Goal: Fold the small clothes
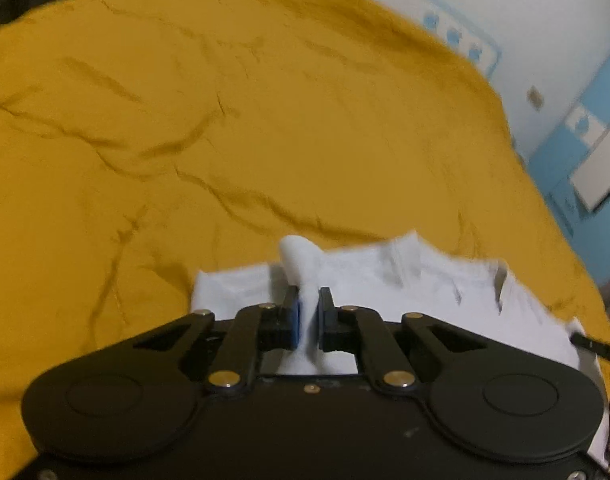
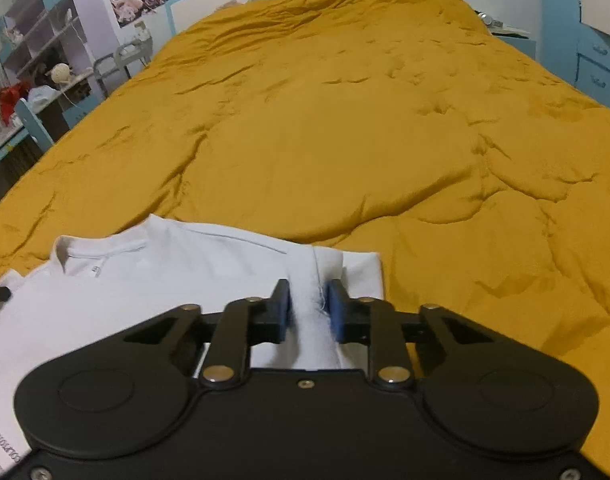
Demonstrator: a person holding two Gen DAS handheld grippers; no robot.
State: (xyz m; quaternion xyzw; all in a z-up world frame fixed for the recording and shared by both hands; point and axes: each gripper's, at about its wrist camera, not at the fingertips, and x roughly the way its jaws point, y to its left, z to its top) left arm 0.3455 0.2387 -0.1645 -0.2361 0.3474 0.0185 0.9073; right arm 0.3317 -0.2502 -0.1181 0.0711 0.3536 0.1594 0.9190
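A white shirt is spread on the yellow bed cover, low in both frames. A thin pinch of it is clamped by the left gripper and by the right gripper (near the shoulders). Uneven lifting could let one pinch slip, skewing the fold.

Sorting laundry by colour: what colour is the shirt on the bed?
White. The shirt lies on a mustard-yellow cover; the right wrist view shows it best.
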